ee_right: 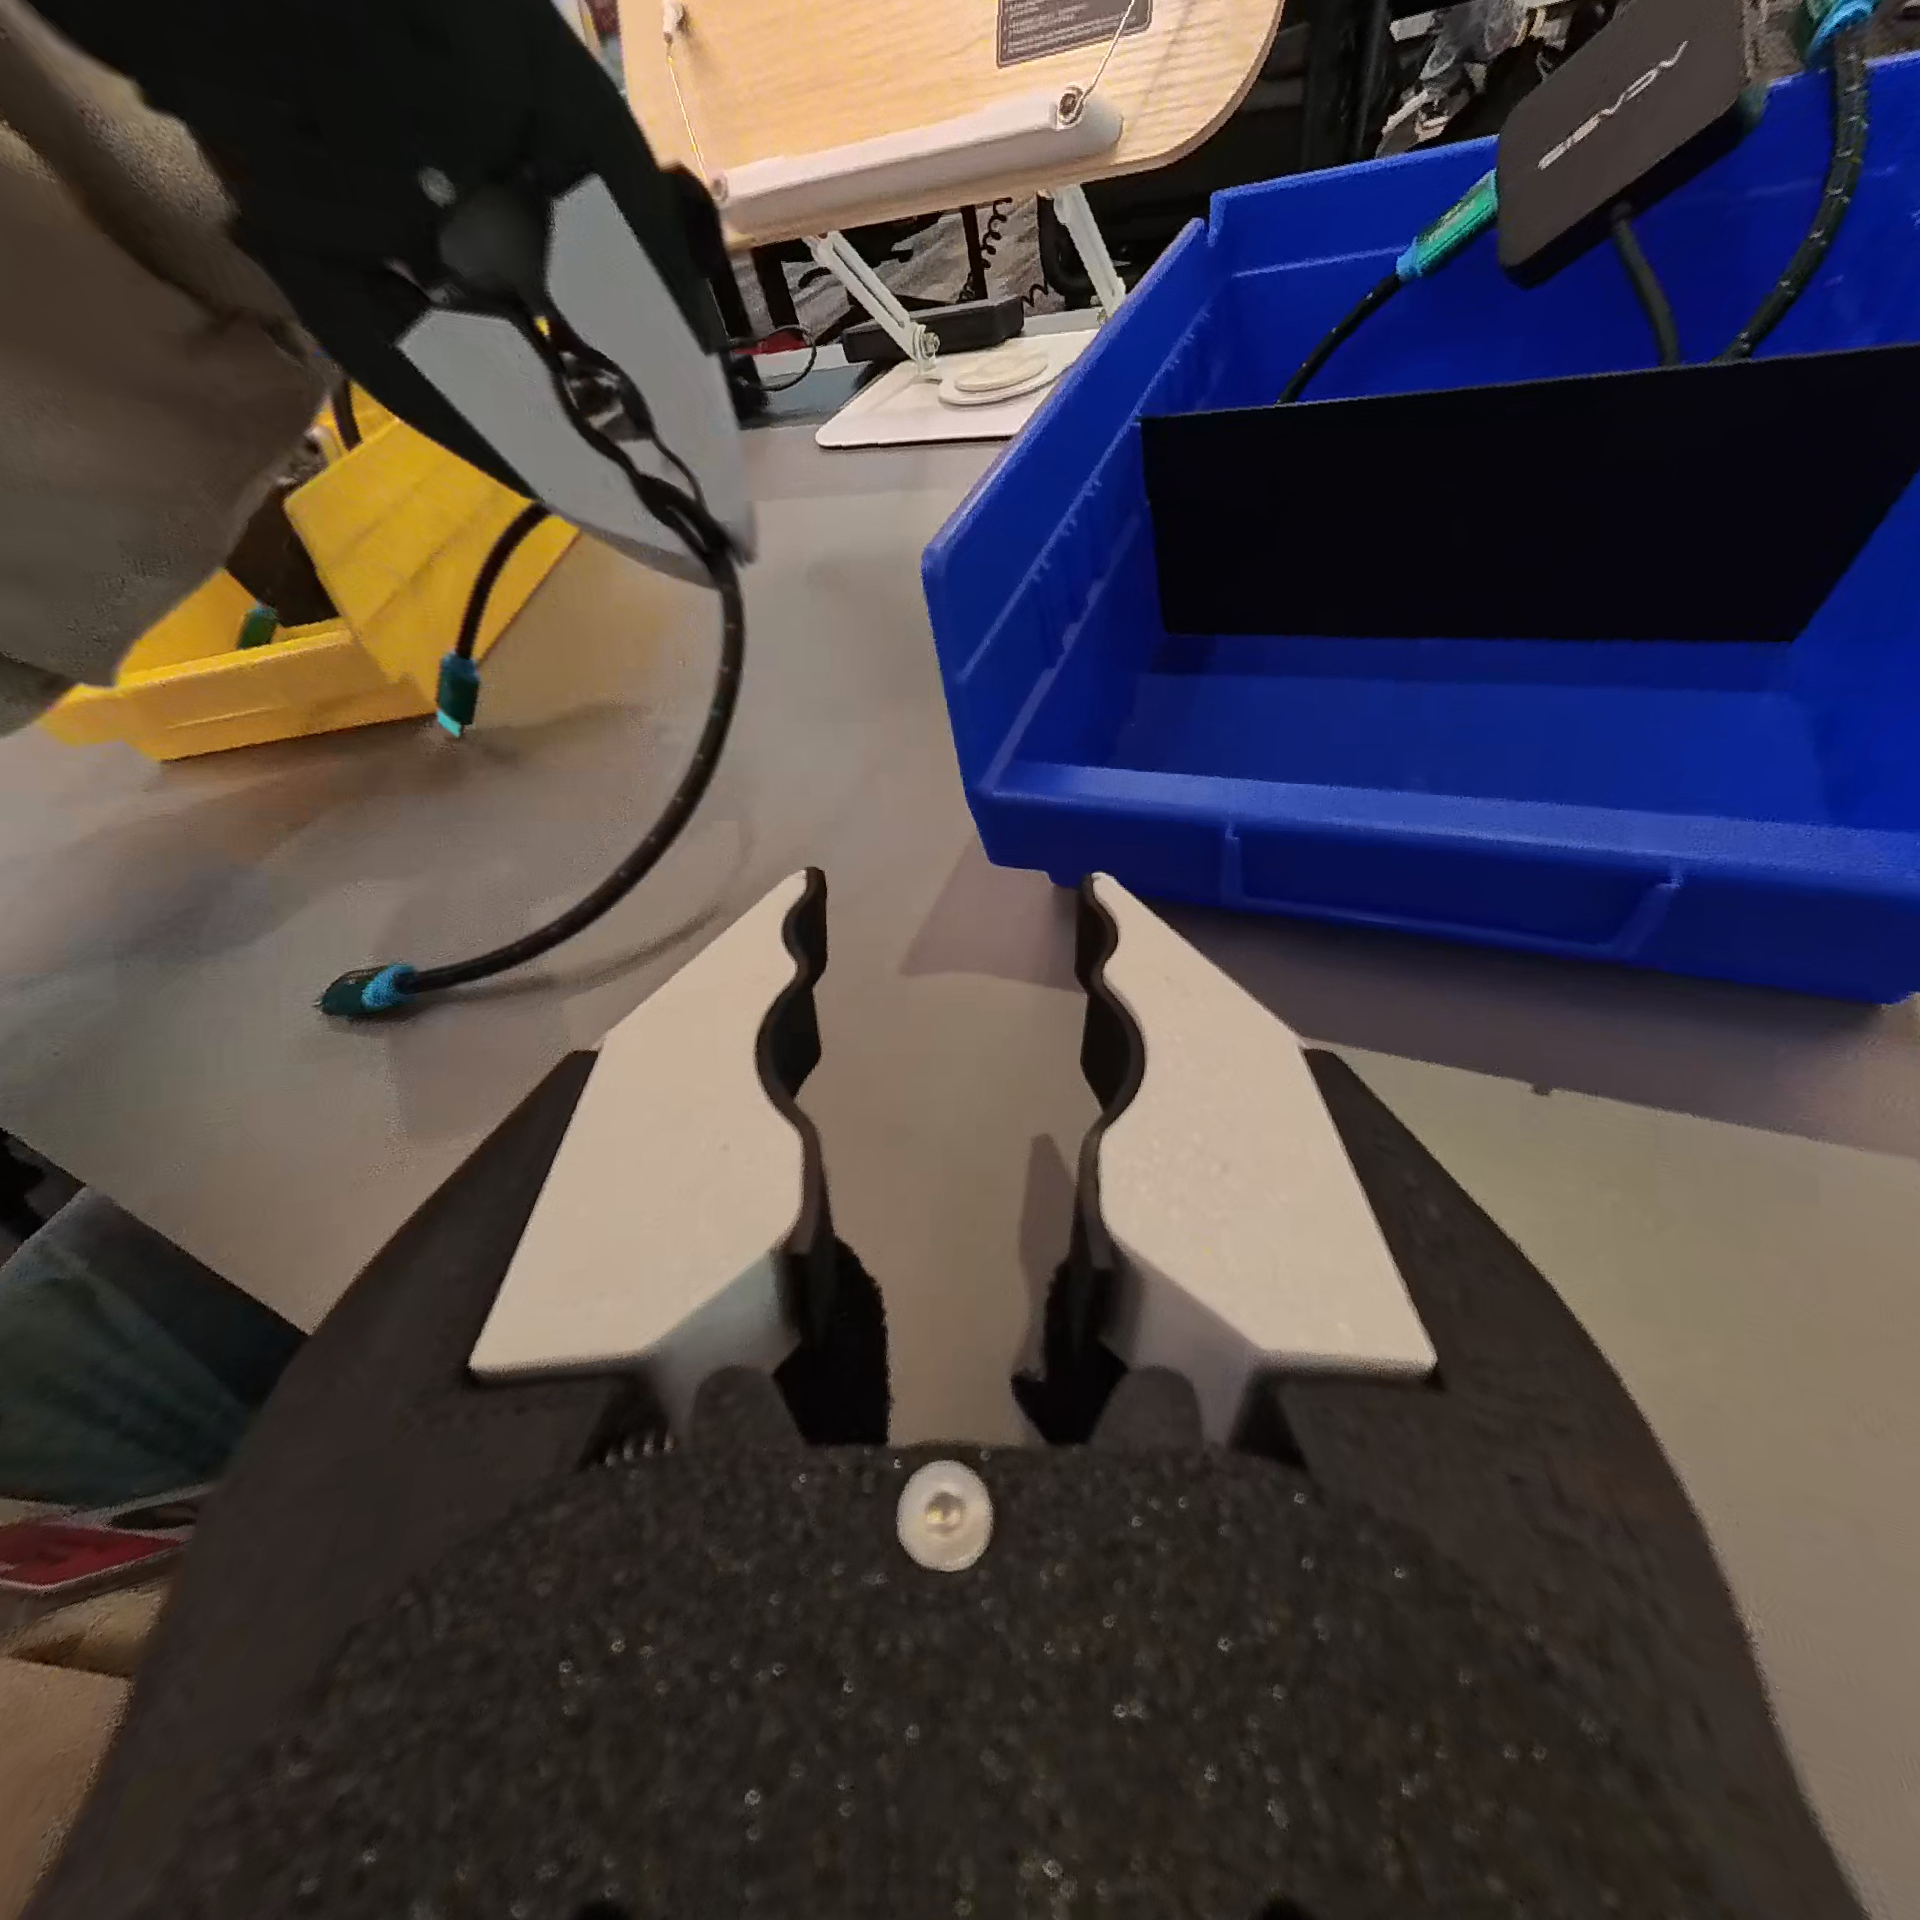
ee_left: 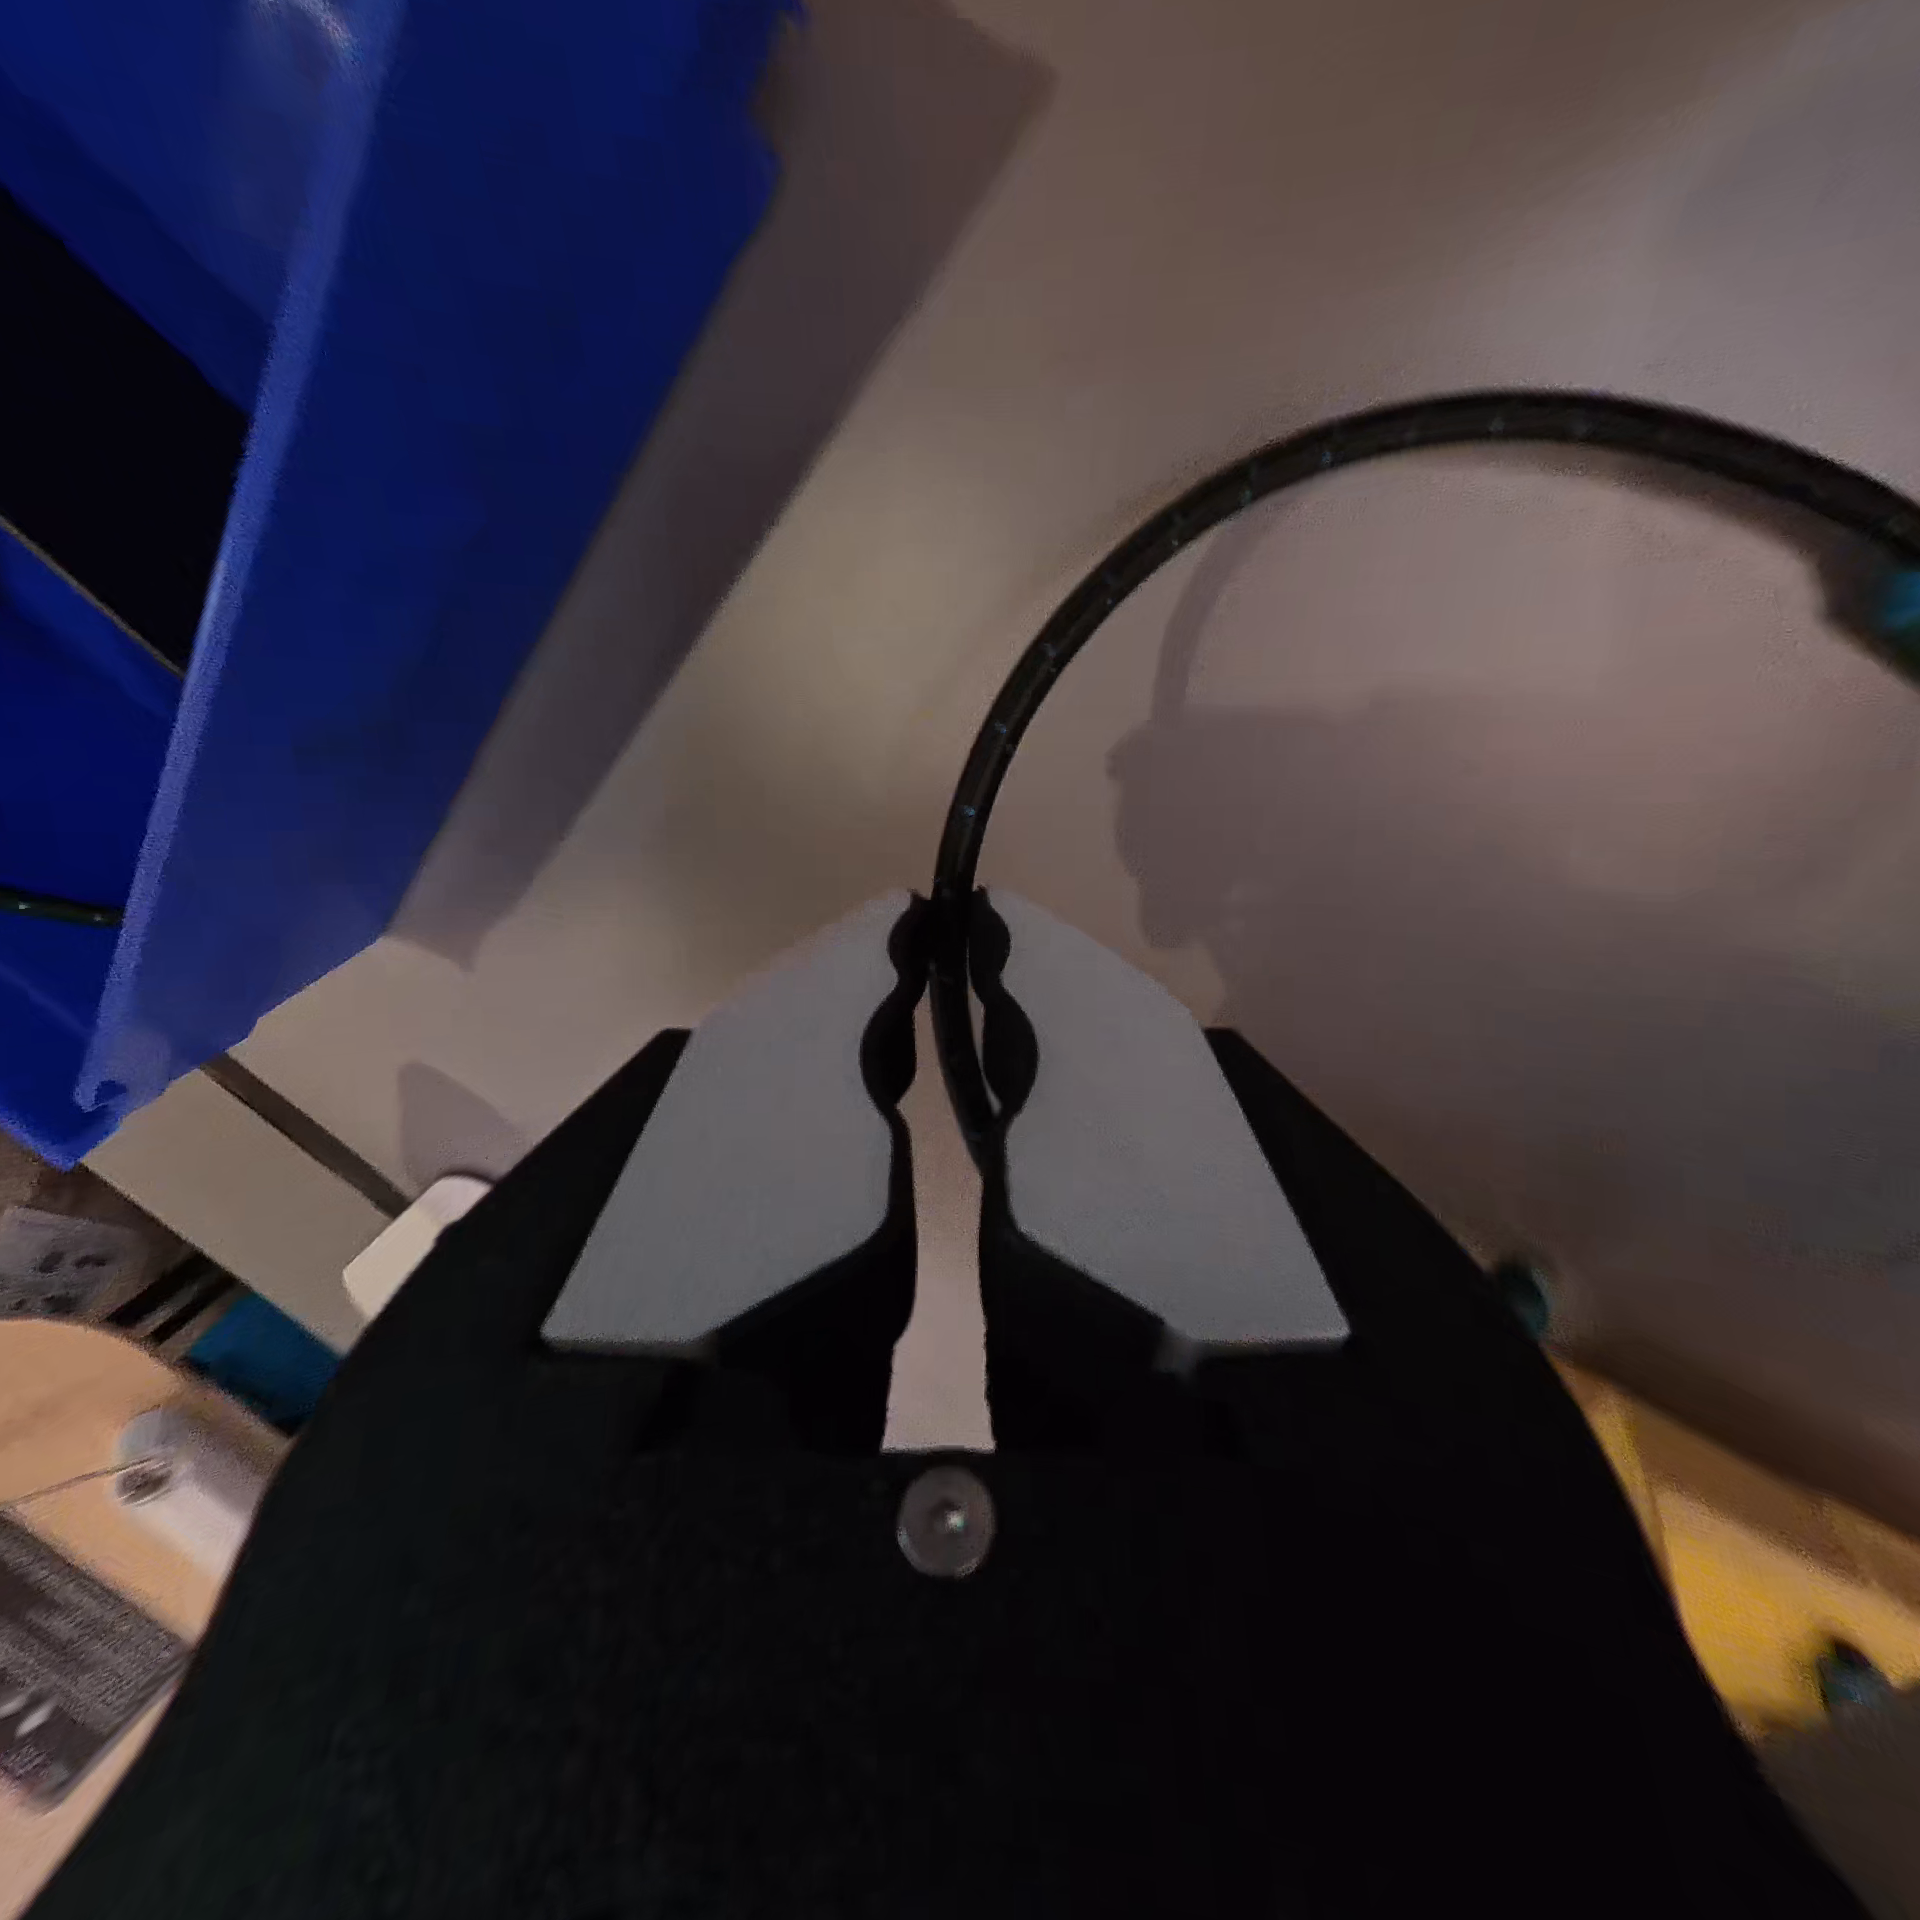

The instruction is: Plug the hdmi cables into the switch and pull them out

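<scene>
My left gripper [ee_left: 948, 914] is shut on a black braided HDMI cable [ee_left: 1195, 520] that arcs up and to the right to a teal plug [ee_left: 1896, 613] at the frame edge. In the right wrist view the left gripper [ee_right: 727, 540] hangs above the grey table with the cable [ee_right: 696, 790] drooping from it; one teal plug [ee_right: 364, 987] lies on the table, the other [ee_right: 457, 691] dangles by the yellow bin. My right gripper [ee_right: 951, 904] is open and empty, low over the table. The black switch [ee_right: 1621, 135] leans in the blue bin's far corner with cables plugged in.
A blue bin [ee_right: 1351, 821] with a dark divider [ee_right: 1507, 499] stands front right; it also shows in the left wrist view [ee_left: 364, 520]. A yellow bin [ee_right: 312, 665] lies tipped at the left. A wooden laptop stand [ee_right: 935, 104] is behind. A sleeve [ee_right: 104, 364] is top left. Tip to tip, the grippers are about 15 cm apart.
</scene>
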